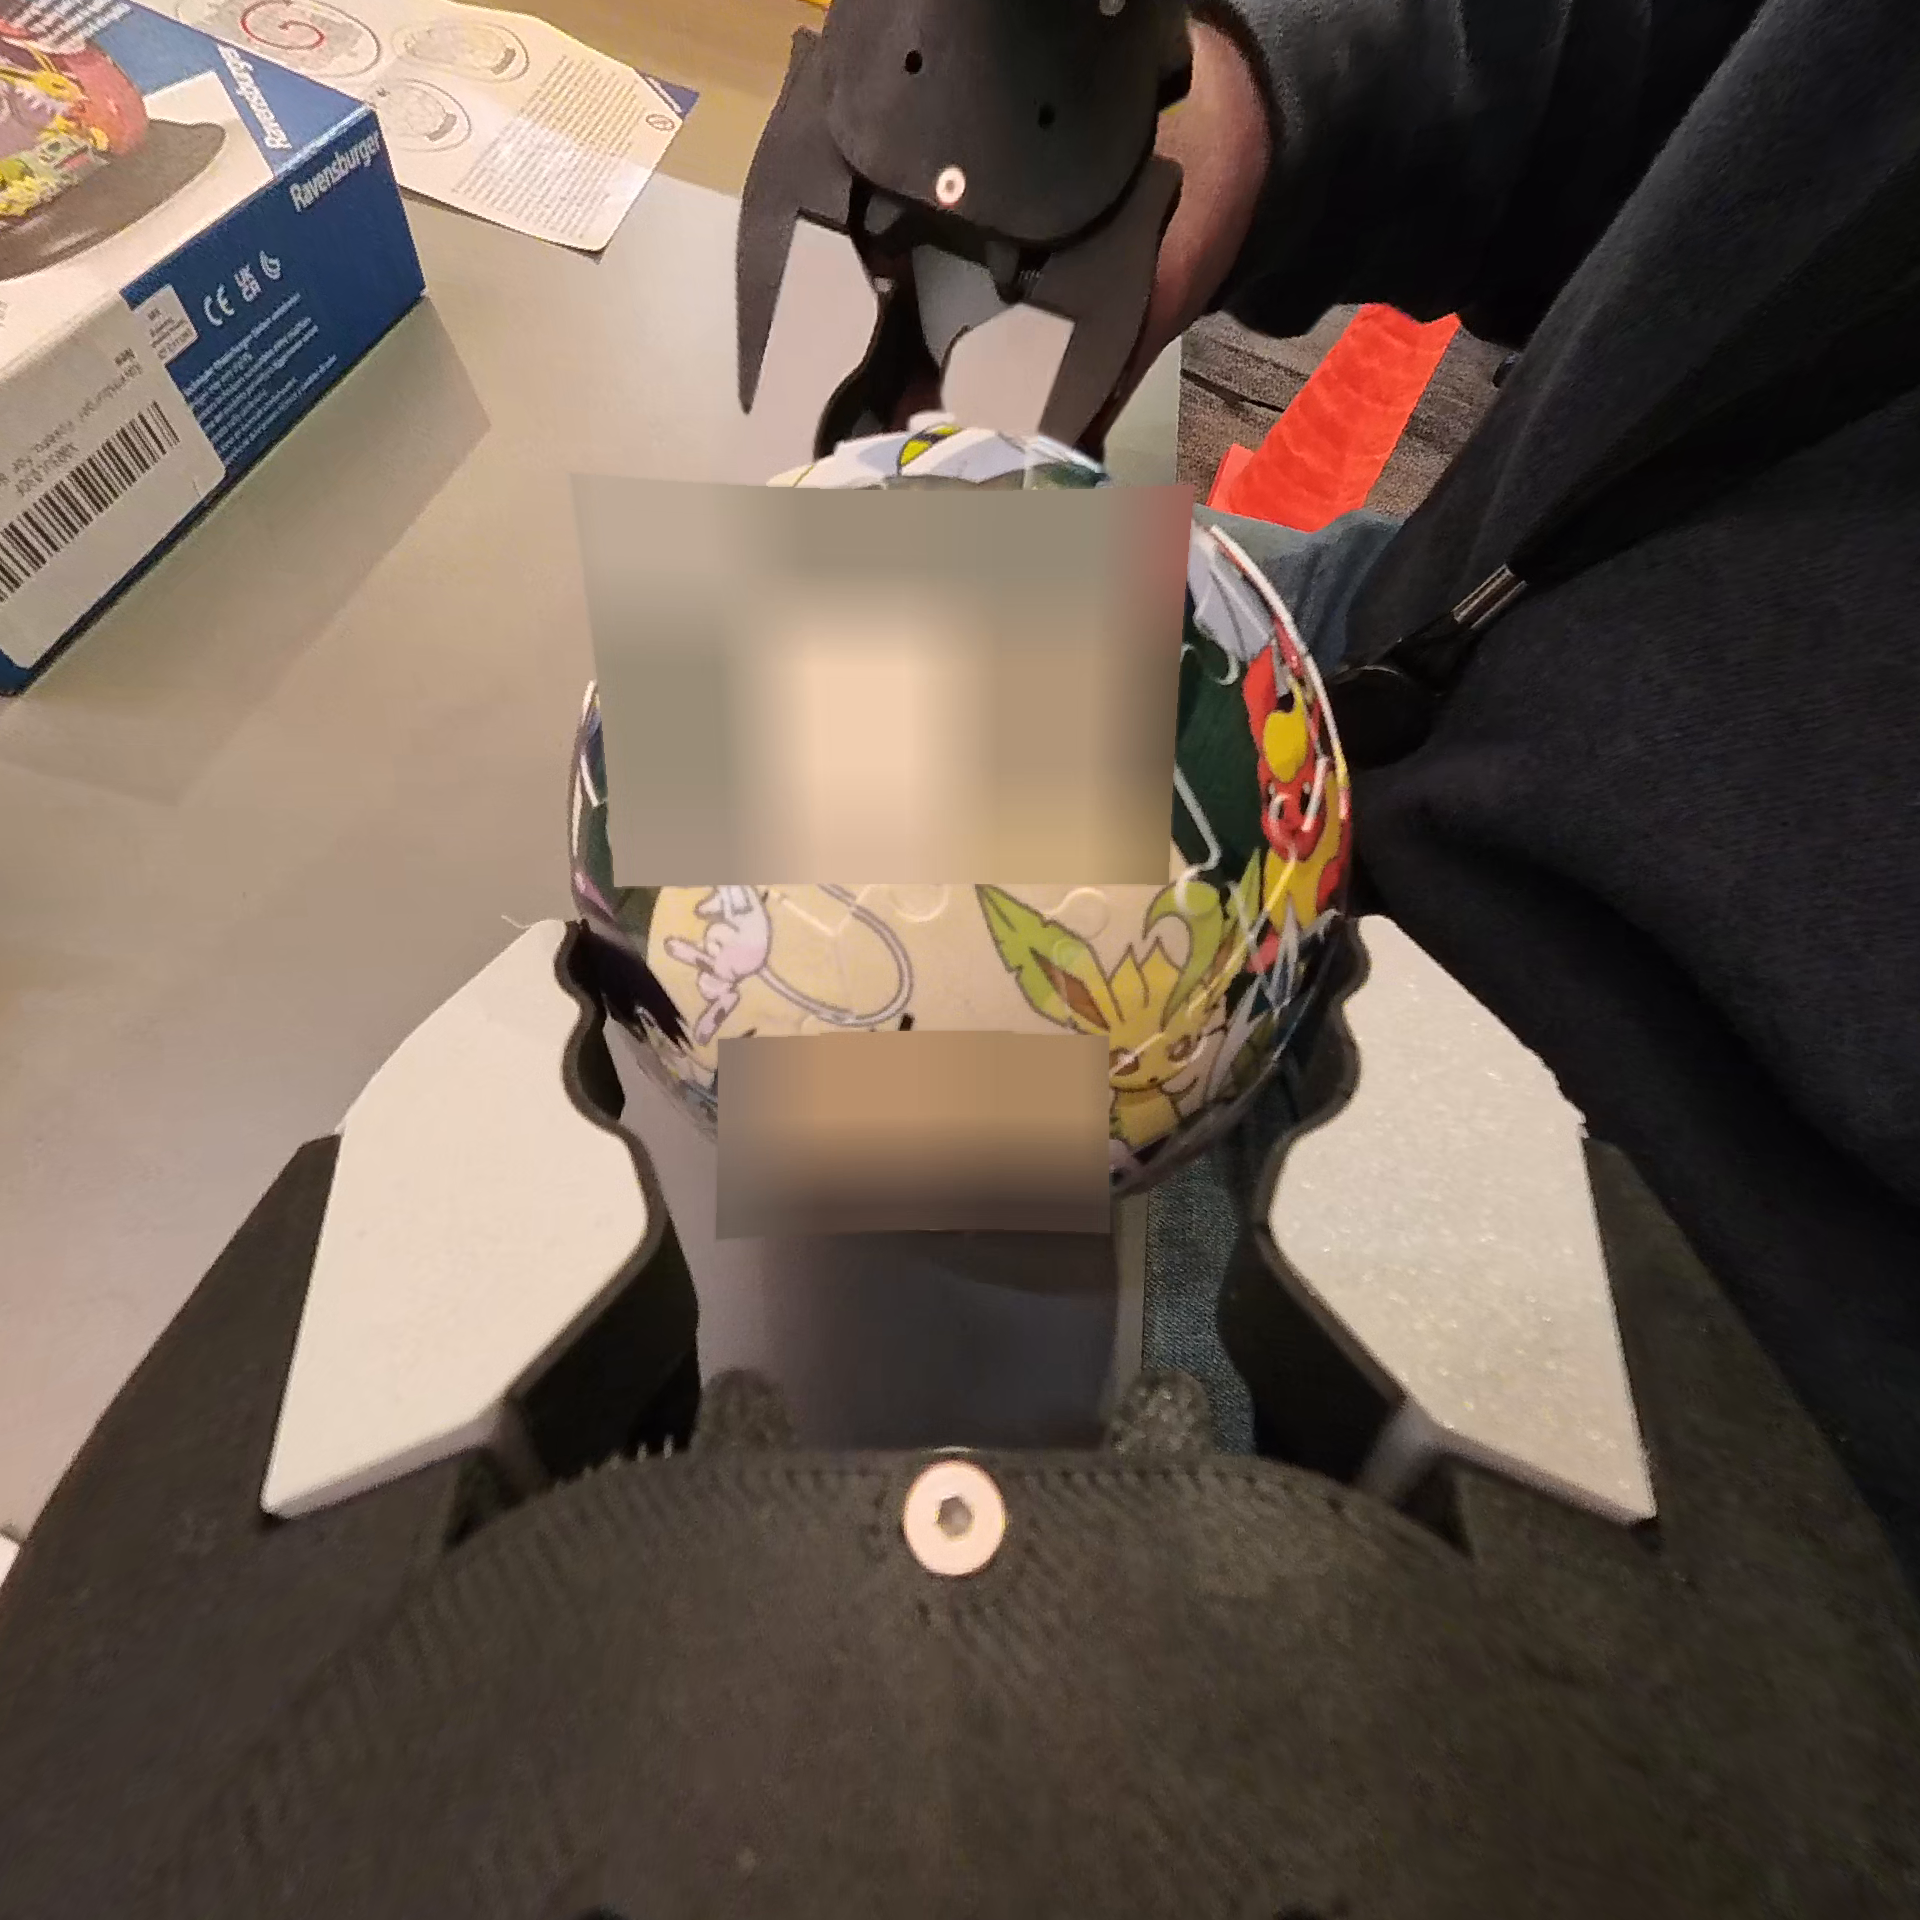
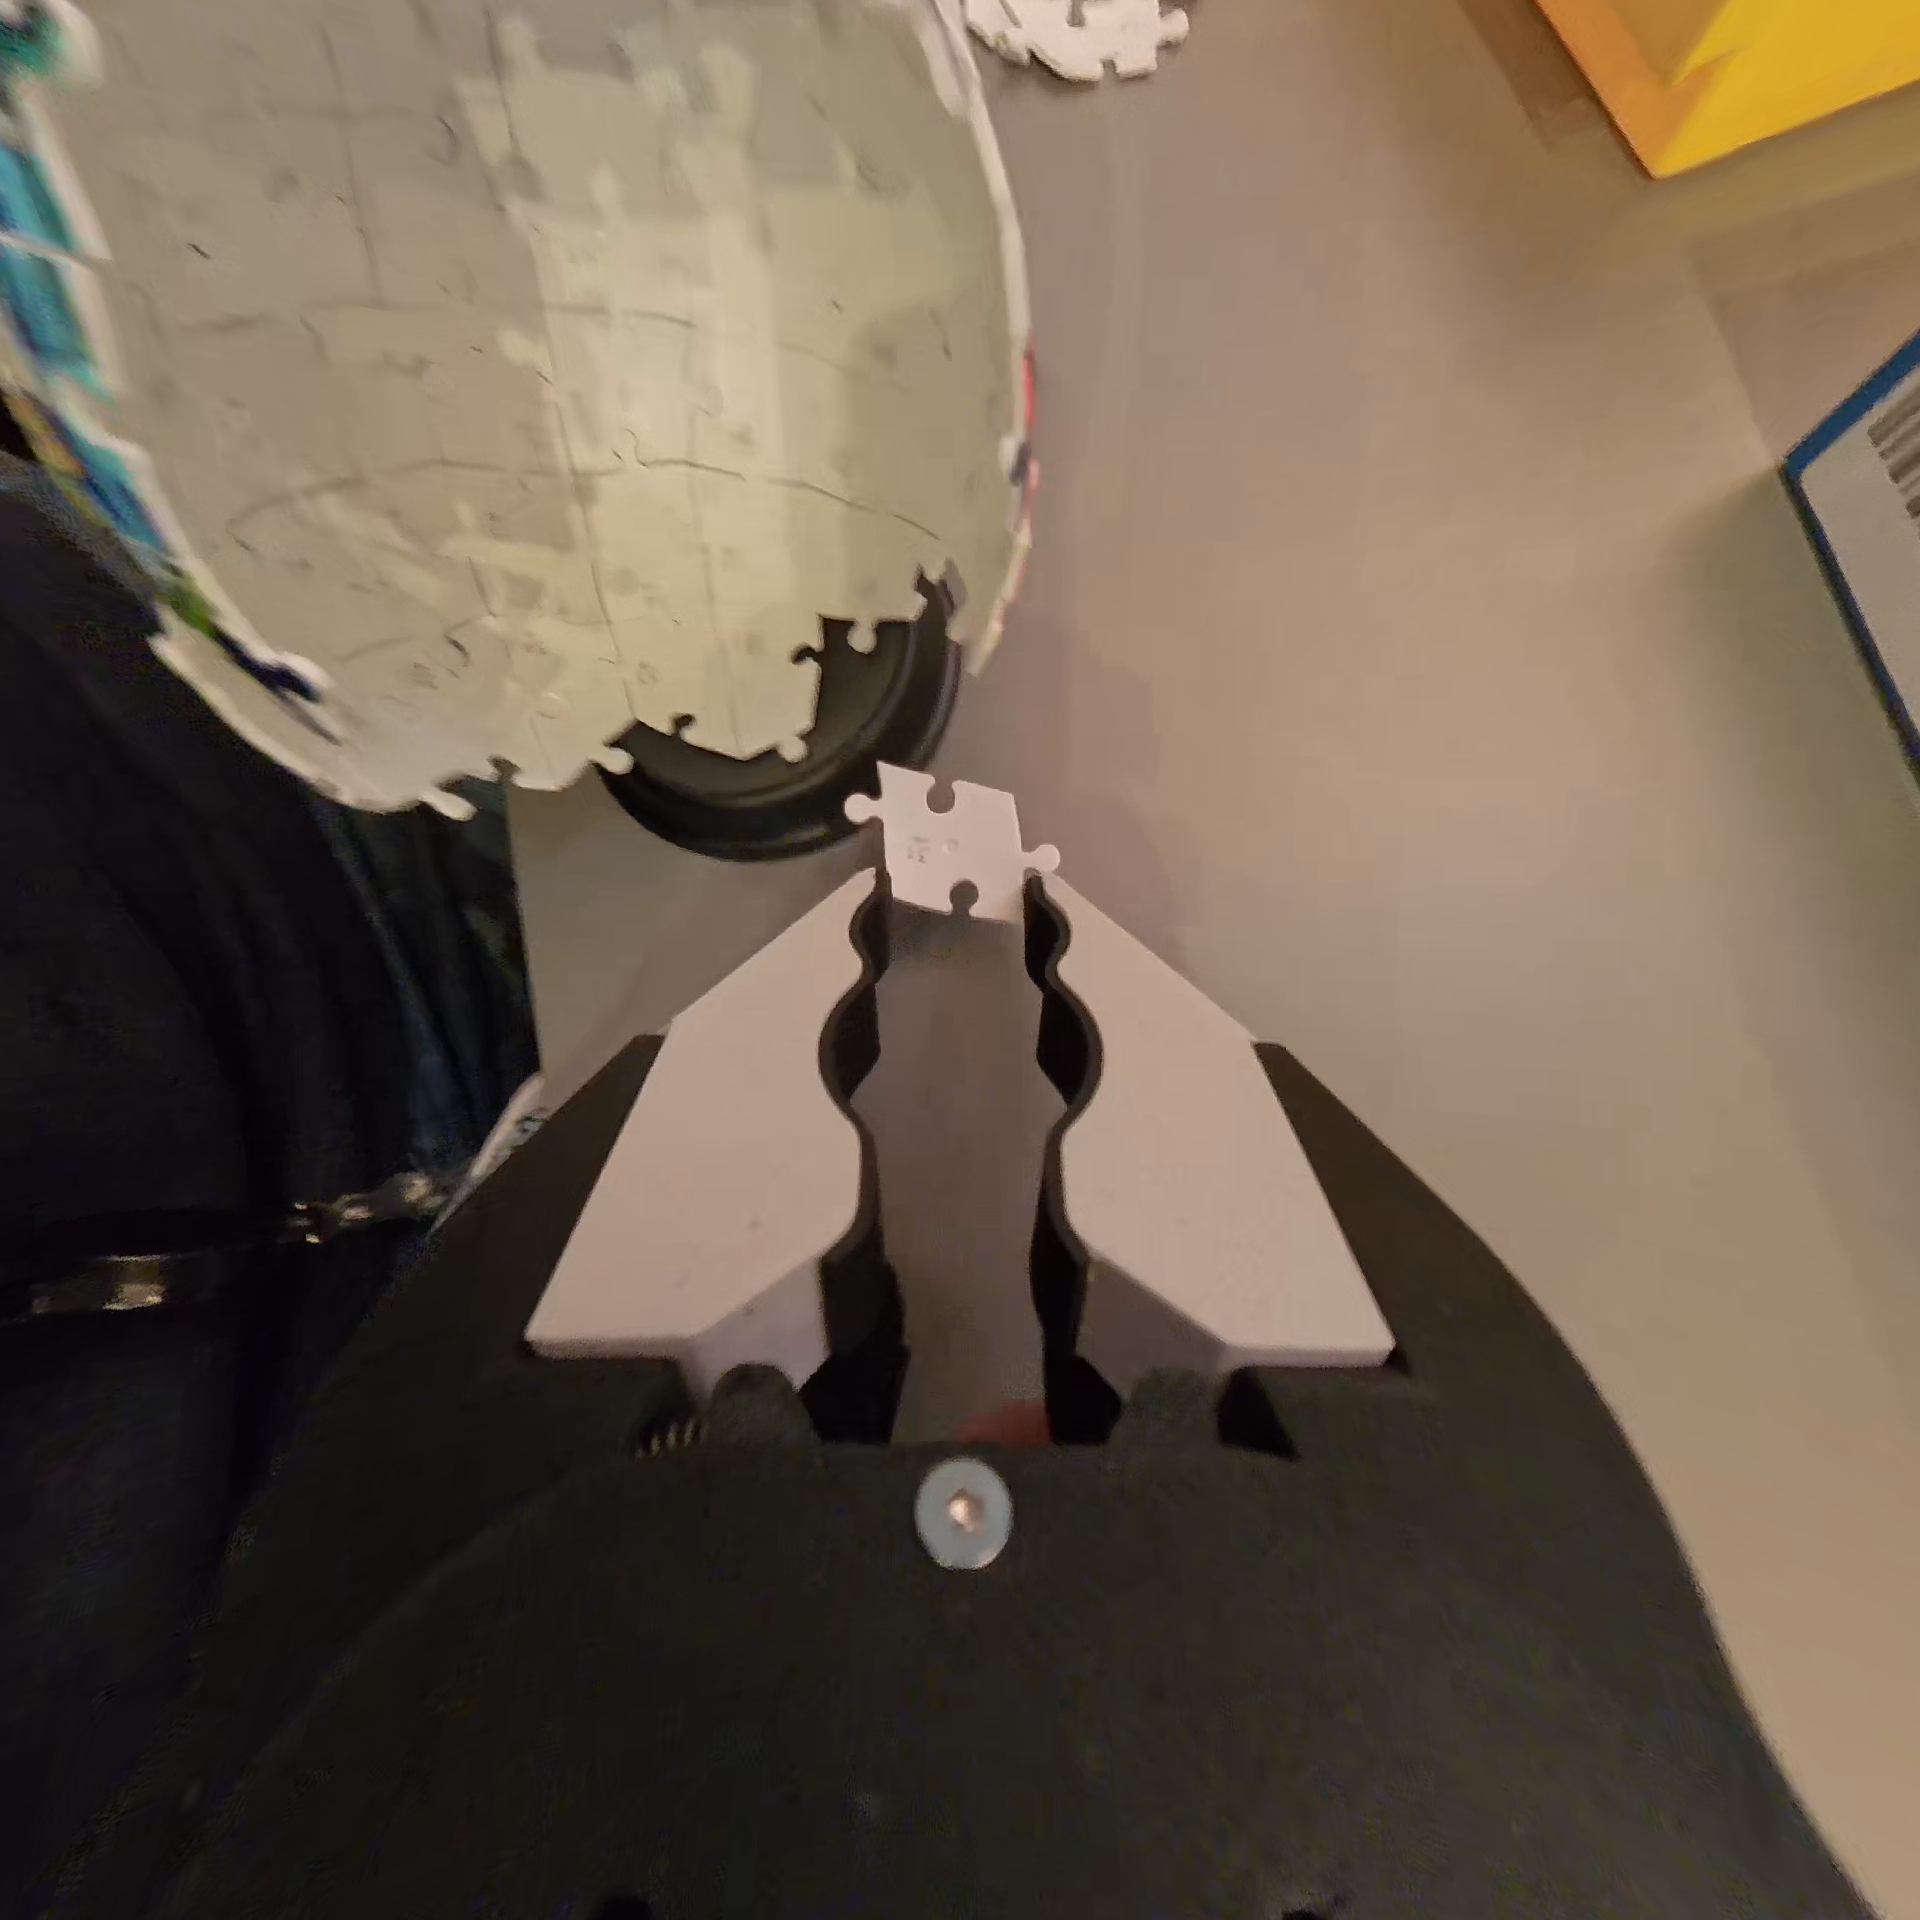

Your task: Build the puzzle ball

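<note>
The puzzle ball (image 1: 1226, 956) sits at the table (image 1: 312, 831) edge, and everything else arranges itself round it. Well off to its far left lies a blue box (image 1: 208, 312), with a printed instruction sheet (image 1: 540, 135) beyond that; to the ball's right, past the table edge, there is orange fabric (image 1: 1340, 405) and a person's dark sleeve (image 1: 1662, 623). Seen from the right wrist, the ball's pale inner shell (image 2: 499, 395) shows a jagged unfinished rim, with a round black stand (image 2: 790, 758) behind the gap, a few loose white pieces (image 2: 1081, 36) on the table beyond, and a yellow box (image 2: 1766, 73) farther still. The left gripper (image 1: 956, 977) reaches level toward the ball, its fingers spread wide and pressing the ball's two sides, so it grips the ball between them. The right gripper (image 2: 956, 894) comes in from the ball's far side, tilted down over its top, fingers nearly together and pinching a single white puzzle piece (image 2: 951, 847) by its edges. That piece hangs just beside the ragged rim, not touching it.
</note>
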`<action>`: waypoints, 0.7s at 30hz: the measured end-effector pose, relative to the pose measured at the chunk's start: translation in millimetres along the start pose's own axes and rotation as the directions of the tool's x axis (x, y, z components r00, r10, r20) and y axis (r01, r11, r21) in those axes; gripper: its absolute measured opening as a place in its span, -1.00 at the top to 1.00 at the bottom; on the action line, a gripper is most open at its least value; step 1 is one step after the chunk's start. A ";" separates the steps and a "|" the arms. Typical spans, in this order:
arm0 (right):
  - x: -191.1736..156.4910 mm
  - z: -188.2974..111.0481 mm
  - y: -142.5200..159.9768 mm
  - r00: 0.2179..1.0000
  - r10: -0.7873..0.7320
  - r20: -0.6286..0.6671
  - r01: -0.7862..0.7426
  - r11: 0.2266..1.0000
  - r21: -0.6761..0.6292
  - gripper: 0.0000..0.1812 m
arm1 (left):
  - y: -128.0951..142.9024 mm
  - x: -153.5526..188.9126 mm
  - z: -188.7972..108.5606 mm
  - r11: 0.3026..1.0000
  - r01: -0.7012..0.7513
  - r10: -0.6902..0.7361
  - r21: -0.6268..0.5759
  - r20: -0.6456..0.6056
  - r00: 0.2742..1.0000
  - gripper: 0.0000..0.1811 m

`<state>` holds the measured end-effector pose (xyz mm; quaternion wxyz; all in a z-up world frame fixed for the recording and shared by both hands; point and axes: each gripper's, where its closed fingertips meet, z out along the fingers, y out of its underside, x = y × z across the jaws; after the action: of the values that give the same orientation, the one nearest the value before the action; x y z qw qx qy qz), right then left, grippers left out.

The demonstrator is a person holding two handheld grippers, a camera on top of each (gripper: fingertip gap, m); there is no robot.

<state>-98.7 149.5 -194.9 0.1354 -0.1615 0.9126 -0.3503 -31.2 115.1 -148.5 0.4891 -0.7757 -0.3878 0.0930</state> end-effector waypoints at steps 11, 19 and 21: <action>-25.1 25.5 -17.8 0.995 -0.090 -0.050 0.091 0.996 0.017 0.74 | -0.4 -0.1 0.5 1.000 -0.001 0.001 0.000 -0.002 1.000 -0.41; -19.3 31.7 -23.6 0.981 -0.141 -0.132 0.142 0.990 0.003 0.75 | -0.3 0.0 0.6 1.000 -0.003 0.003 -0.001 -0.004 1.000 -0.41; -19.0 33.3 -24.9 0.976 -0.159 -0.150 0.160 0.987 -0.005 0.75 | -0.5 -0.1 0.7 1.000 -0.003 0.003 -0.001 -0.004 1.000 -0.41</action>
<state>-64.3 119.6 -199.3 0.0384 -0.2071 0.9031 -0.3743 -31.9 115.6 -148.5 0.4894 -0.7767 -0.3856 0.0918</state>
